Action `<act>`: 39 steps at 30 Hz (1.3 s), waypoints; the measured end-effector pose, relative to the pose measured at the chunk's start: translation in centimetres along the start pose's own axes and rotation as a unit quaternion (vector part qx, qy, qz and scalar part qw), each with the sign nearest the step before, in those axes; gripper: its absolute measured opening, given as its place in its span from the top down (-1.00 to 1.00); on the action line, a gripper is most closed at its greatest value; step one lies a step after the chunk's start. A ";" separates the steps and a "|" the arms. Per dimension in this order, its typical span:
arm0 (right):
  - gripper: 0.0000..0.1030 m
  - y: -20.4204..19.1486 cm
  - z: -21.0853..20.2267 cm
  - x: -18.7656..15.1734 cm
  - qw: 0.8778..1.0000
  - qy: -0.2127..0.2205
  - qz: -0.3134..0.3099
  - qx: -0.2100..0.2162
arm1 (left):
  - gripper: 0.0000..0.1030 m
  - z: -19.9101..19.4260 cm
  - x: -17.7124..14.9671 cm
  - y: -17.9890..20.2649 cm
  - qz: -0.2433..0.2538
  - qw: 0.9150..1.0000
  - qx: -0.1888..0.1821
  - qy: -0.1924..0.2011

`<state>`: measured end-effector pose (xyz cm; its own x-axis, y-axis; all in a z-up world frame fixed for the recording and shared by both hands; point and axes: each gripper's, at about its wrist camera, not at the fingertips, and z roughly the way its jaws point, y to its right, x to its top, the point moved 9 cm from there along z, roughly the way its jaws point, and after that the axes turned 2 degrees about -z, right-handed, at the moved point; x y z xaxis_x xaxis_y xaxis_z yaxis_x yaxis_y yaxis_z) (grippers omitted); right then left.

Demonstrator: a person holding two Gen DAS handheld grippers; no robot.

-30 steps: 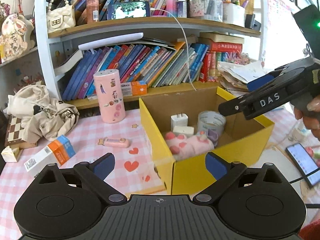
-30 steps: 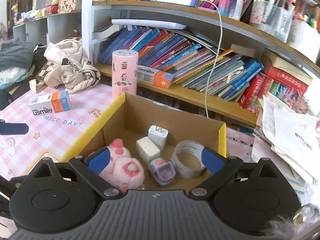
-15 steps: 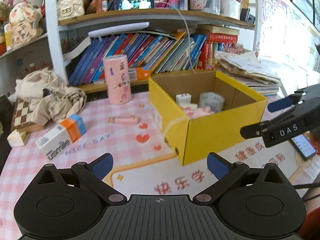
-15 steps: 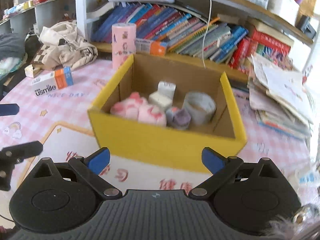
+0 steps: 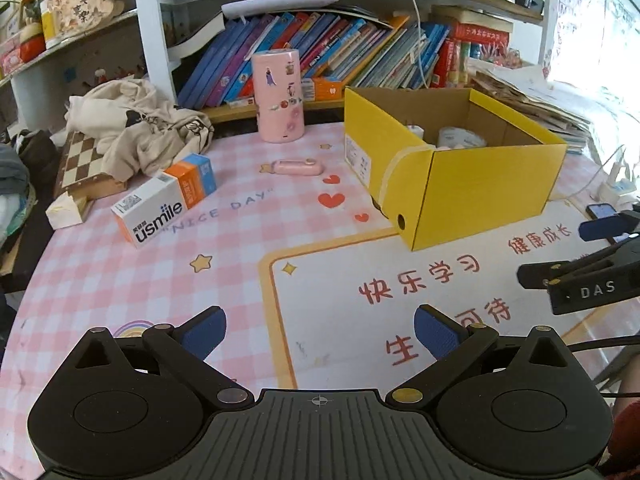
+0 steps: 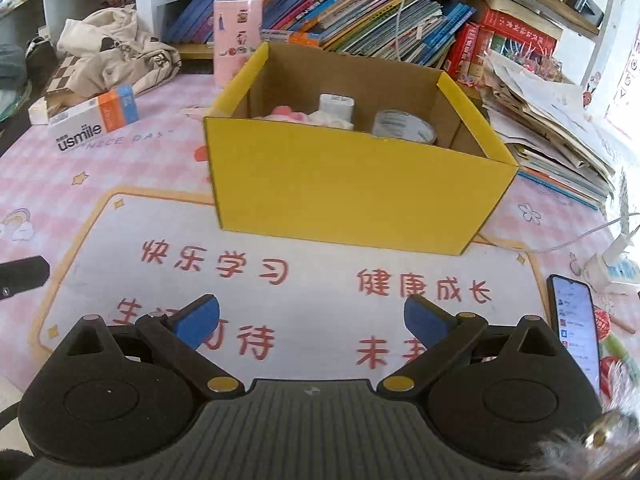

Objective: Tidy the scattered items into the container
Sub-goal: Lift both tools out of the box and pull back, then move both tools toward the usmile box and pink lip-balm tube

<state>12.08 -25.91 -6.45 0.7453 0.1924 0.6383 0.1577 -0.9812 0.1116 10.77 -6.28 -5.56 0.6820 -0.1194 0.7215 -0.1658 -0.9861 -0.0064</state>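
Observation:
A yellow cardboard box [image 5: 484, 196] stands on the pink mat; it also shows in the right wrist view [image 6: 352, 188]. Inside it I see a tape roll [image 6: 402, 126], a white charger [image 6: 337, 105] and a pink plush [image 6: 286, 112]. A white and orange usmile box [image 5: 164, 200] and a small pink item [image 5: 298, 167] lie on the mat left of the box. My left gripper [image 5: 320, 330] is open and empty, low over the mat well in front of the box. My right gripper [image 6: 312, 318] is open and empty, in front of the box.
A tall pink cylinder [image 5: 279, 96] stands behind the mat by the bookshelf [image 5: 360, 52]. A cream bag [image 5: 140, 128] and a chessboard [image 5: 80, 164] lie at the left. A phone [image 6: 574, 320] and a paper stack [image 6: 548, 120] are at the right.
Both grippers have pulled back from the box toward the near edge of the mat, so the box looks smaller and farther. Both stayed open and empty.

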 end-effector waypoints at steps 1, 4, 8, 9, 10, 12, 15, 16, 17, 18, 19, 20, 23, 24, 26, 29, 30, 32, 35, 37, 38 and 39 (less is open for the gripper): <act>-0.96 -0.3 -0.1 0.0 1.000 0.001 -0.001 0.001 | -0.98 -0.1 0.0 -0.1 0.002 1.000 -0.001 0.001; -1.00 -1.4 -0.2 -0.2 1.000 -0.001 -0.008 0.008 | -0.98 -0.4 -0.2 -0.5 0.004 1.000 0.000 0.003; -1.00 -3.0 -0.2 -0.4 1.000 -0.005 -0.022 0.018 | -0.98 -0.8 -0.4 -1.2 0.002 1.000 0.001 0.005; -1.00 -3.3 -0.3 -0.4 0.999 -0.005 -0.025 0.019 | -0.98 -0.9 -0.4 -1.4 0.001 1.000 0.001 0.006; -1.00 -3.6 -0.3 -0.4 0.999 -0.004 -0.028 0.020 | -0.98 -1.0 -0.5 -1.6 0.001 1.000 0.000 0.007; -1.00 -4.2 -0.4 -0.3 0.999 -0.003 -0.032 0.022 | -0.98 -1.2 -0.6 -1.9 -0.001 1.000 -0.001 0.008; -1.00 -5.1 -0.4 -0.2 0.999 -0.002 -0.037 0.025 | -0.98 -1.5 -0.7 -2.6 -0.005 1.000 0.004 0.013; -1.00 -5.4 -0.4 -0.2 0.999 -0.002 -0.039 0.026 | -0.98 -1.6 -0.7 -2.9 -0.006 1.000 0.006 0.015; -1.00 -5.7 -0.4 -0.1 0.999 -0.001 -0.040 0.027 | -0.98 -1.8 -0.8 -3.2 -0.007 1.000 0.008 0.017; -1.00 -5.9 -0.4 -0.1 0.999 -0.001 -0.042 0.028 | -0.98 -1.9 -0.8 -3.4 -0.007 1.000 0.009 0.018; -1.00 -6.2 -0.4 0.0 0.999 -0.001 -0.044 0.029 | -0.98 -2.0 -0.9 -3.6 -0.007 1.000 0.009 0.019; -1.00 -6.6 -0.4 0.1 0.998 -0.001 -0.046 0.031 | -0.98 -2.2 -0.9 -3.7 -0.005 1.000 0.009 0.020; -1.00 -7.7 -0.3 0.2 0.998 0.000 -0.055 0.035 | -0.98 -2.5 -1.2 -4.1 0.003 1.000 0.008 0.022; -1.00 -8.1 -0.4 0.3 0.998 0.000 -0.059 0.037 | -0.98 -2.6 -1.2 -4.2 0.004 1.000 0.009 0.022; -1.00 -8.9 -0.4 0.4 0.997 0.001 -0.066 0.040 | -0.98 -2.8 -1.4 -4.8 0.002 1.000 0.012 0.023; -1.00 -10.0 -0.3 0.6 0.996 0.001 -0.078 0.045 | -0.98 -3.0 -1.7 -5.7 -0.008 1.000 0.019 0.021; -1.00 -10.4 -0.3 0.6 0.996 0.001 -0.081 0.046 | -0.98 -3.0 -1.9 -6.1 -0.012 1.000 0.021 0.021; -1.00 -11.1 -0.2 0.7 0.995 0.000 -0.089 0.049 | -0.98 -3.1 -2.1 -6.6 -0.018 0.999 0.024 0.019; -1.00 -12.0 -0.3 0.8 0.994 0.001 -0.100 0.053 | -0.98 -3.3 -2.2 -7.2 -0.022 0.999 0.025 0.019; -1.00 -12.4 -0.2 0.8 0.993 0.001 -0.103 0.054 | -0.98 -3.3 -2.4 -7.3 -0.020 0.999 0.025 0.019; -1.00 -12.5 -0.2 0.8 0.993 0.001 -0.104 0.054 | -0.98 -3.4 -2.4 -7.4 -0.019 0.999 0.025 0.019; -1.00 -12.6 -0.2 0.8 0.993 0.000 -0.104 0.053 | -0.98 -3.4 -2.4 -7.5 -0.017 0.999 0.025 0.019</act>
<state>10.57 -13.38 -7.19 0.6892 0.3907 0.6103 0.3756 -0.9128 0.1602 7.92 1.75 -4.89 0.6585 -0.0813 0.7482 -0.1061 -0.9943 -0.0147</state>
